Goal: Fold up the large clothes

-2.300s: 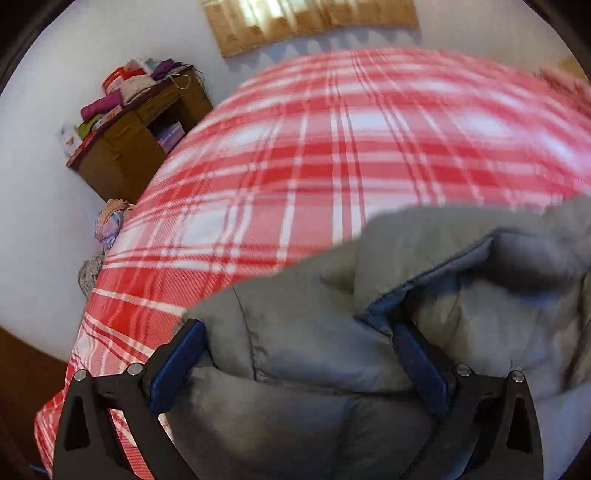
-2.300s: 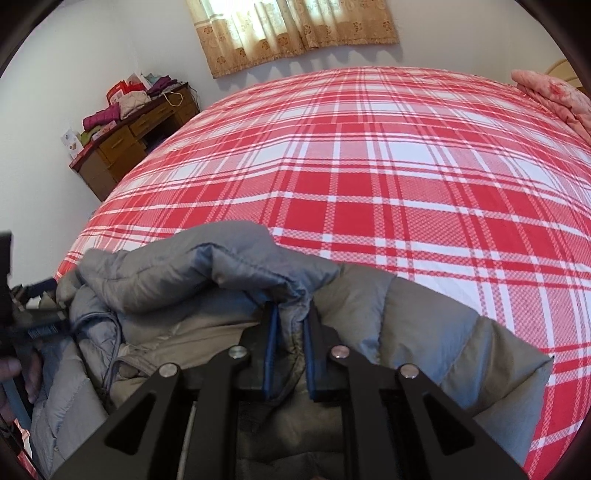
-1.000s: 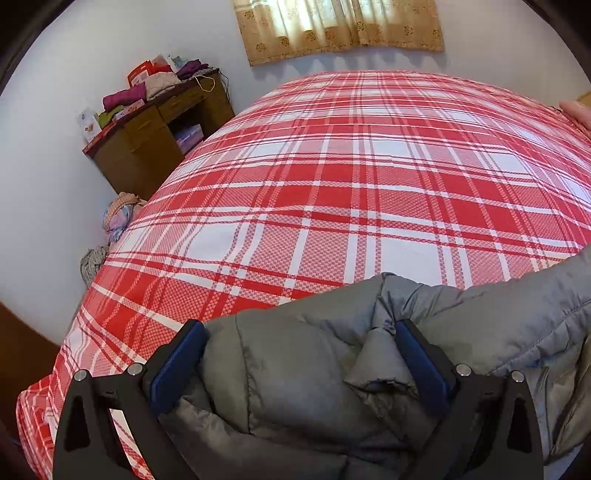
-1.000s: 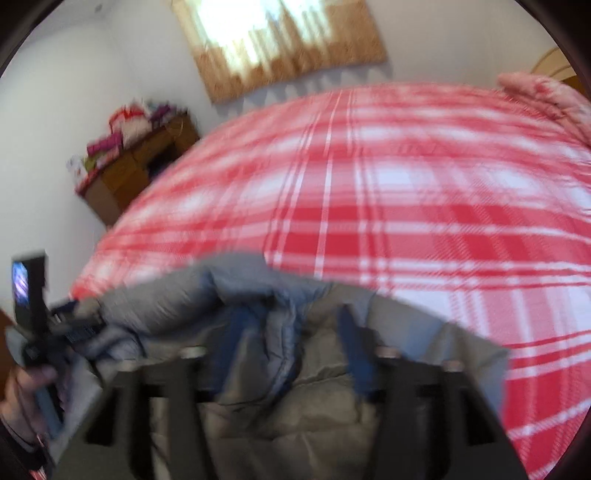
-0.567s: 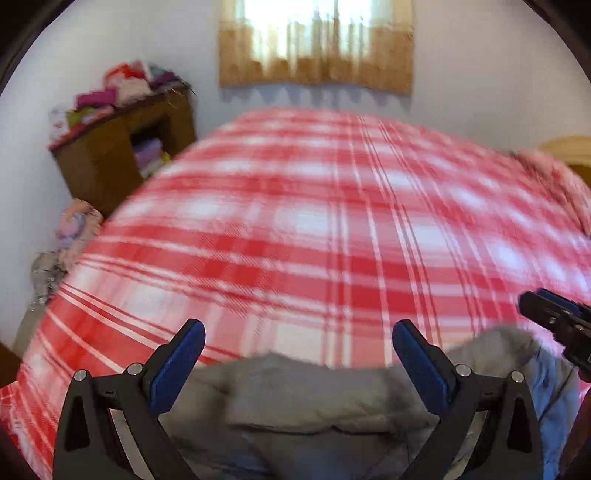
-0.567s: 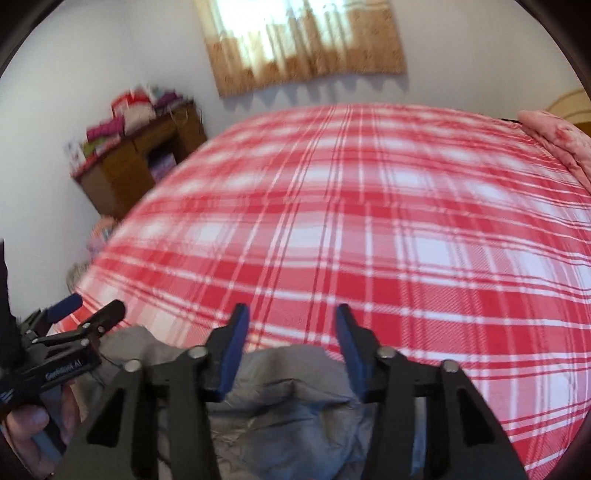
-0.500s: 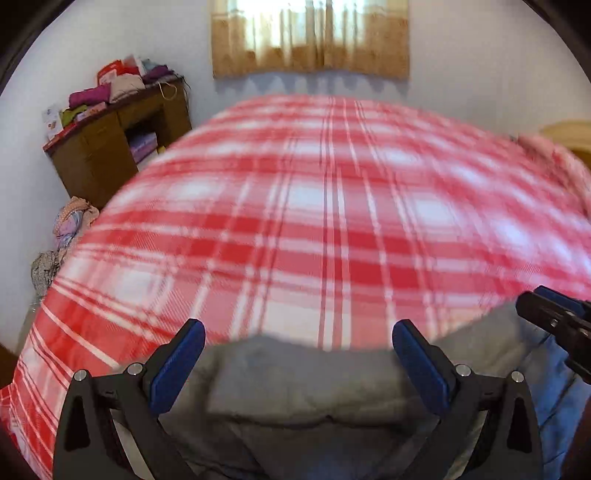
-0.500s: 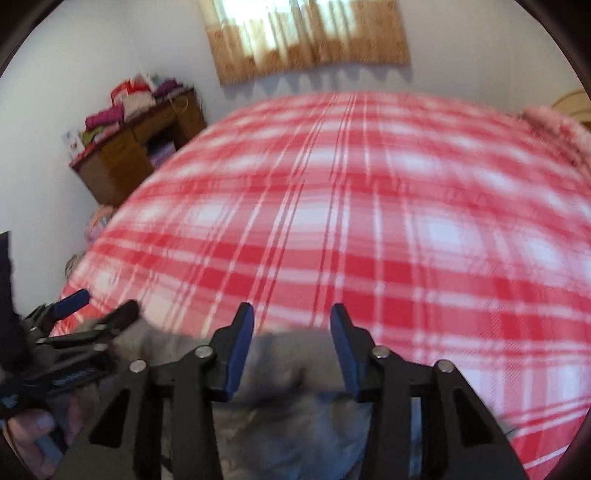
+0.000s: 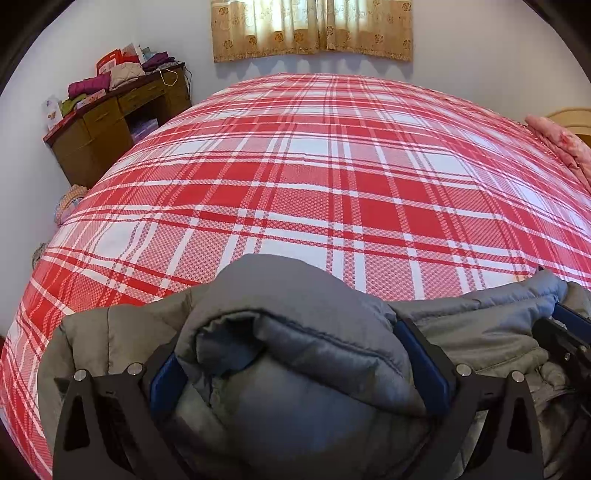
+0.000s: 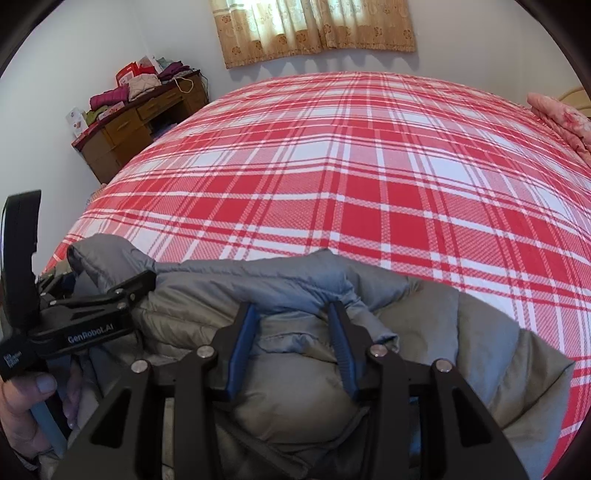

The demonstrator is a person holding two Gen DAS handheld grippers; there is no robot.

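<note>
A grey padded jacket [image 9: 295, 332] lies bunched at the near edge of a red and white plaid bed [image 9: 332, 166]. My left gripper [image 9: 291, 332] is open, its blue pads either side of a thick fold of the jacket. In the right wrist view the jacket [image 10: 424, 325] spreads across the near bed edge. My right gripper [image 10: 293, 314] is open, its blue pads on either side of a raised ridge of the jacket. The left gripper [image 10: 110, 295] shows at the left of that view, over the jacket's left end.
A wooden desk [image 9: 110, 122] piled with clothes stands against the wall at the far left. A curtain [image 9: 310, 26] hangs at the back. A pink pillow [image 9: 561, 144] lies at the bed's right edge. The plaid bedspread [image 10: 351, 166] stretches beyond the jacket.
The right gripper has opened and let go of the jacket. Both grippers rose away from the jacket and have come back down onto its folds, jaws open.
</note>
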